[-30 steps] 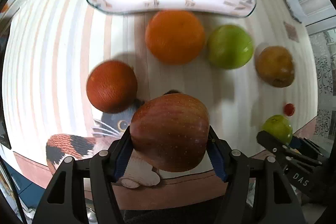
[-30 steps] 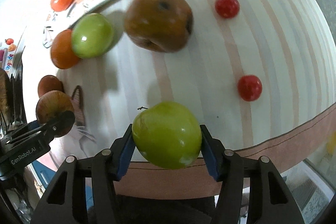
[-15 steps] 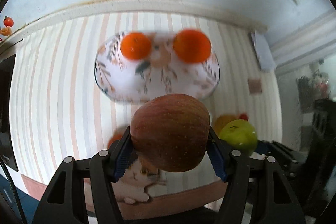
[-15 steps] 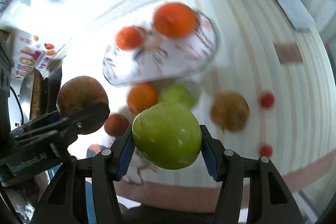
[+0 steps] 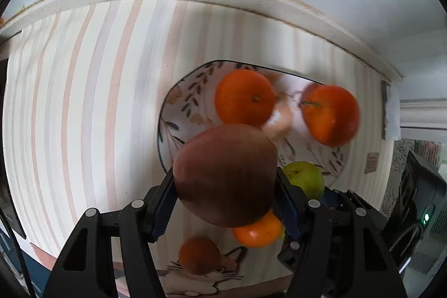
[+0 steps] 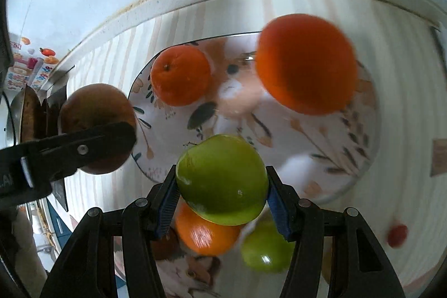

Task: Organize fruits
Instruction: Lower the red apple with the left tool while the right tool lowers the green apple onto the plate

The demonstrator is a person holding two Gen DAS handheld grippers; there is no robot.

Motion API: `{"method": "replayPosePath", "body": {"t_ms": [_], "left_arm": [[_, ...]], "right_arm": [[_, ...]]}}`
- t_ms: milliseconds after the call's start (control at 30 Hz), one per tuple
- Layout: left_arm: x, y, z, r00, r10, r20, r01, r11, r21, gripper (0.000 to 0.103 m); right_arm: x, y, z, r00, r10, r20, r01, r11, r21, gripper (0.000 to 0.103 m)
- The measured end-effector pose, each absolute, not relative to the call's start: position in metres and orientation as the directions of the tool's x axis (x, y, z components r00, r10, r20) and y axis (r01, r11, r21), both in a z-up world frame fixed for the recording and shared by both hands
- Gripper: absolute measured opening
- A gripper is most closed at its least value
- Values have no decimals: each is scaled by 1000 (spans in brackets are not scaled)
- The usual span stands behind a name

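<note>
Fruit is riding in both tongs: the left tongs [image 5: 225, 187] are clamping a dull red apple [image 5: 225, 175] and the right tongs [image 6: 222, 186] are clamping a glossy green apple [image 6: 222, 180], each pinched between blue pads. Both tongs are pointing steeply down over the floral plate [image 6: 335, 175] on the striped surface [image 5: 83, 102]. That plate is holding two oranges [image 6: 181, 74] [image 6: 306, 63], while more fruit is lying on the surface beside its near rim.

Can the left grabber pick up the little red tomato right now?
Probably not. The left gripper is already clamped on a red apple, so its jaws are full. It hangs over the plate, while the tomato lies off past the plate's other side.
</note>
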State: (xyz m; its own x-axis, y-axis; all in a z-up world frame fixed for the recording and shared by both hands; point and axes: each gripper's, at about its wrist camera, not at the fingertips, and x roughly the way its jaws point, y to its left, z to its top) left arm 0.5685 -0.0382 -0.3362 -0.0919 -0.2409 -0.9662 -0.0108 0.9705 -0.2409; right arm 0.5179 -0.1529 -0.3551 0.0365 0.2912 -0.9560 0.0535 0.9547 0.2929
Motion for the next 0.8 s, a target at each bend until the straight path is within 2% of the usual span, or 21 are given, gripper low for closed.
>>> {"method": "replayPosePath", "body": {"t_ms": [200, 433, 500, 567, 667, 733, 800], "left_arm": [[578, -32, -360, -131, -226, -965, -39, 974, -223, 62], [583, -32, -359, -117, -198, -973, -30, 980, -196, 61], [582, -32, -359, -112, -183, -977, -30, 983, -181, 62], [582, -30, -357, -112, -172, -979, -34, 985, -169, 63], [580, -28, -348, -85, -142, -986, -28, 990, -140, 63], [575, -26, -342, -68, -131, -989, -27, 991, -130, 63], [568, -26, -334, -43, -110, -993, -15, 994, -110, 67]], "right_arm": [[530, -134, -379, 3, 322, -947, 31, 946, 322, 61], [536, -126, -398, -18, 332, -943, 26, 943, 332, 62], [538, -126, -398, -28, 345, -938, 25, 938, 345, 67], [539, -127, -397, -35, 335, -942, 18, 942, 335, 79], [541, -128, -393, -45, 303, -952, 6, 953, 303, 91], [538, -131, -389, -53, 291, -955, 13, 957, 290, 93], [532, -142, -382, -55, 279, -959, 27, 960, 278, 93]]}}
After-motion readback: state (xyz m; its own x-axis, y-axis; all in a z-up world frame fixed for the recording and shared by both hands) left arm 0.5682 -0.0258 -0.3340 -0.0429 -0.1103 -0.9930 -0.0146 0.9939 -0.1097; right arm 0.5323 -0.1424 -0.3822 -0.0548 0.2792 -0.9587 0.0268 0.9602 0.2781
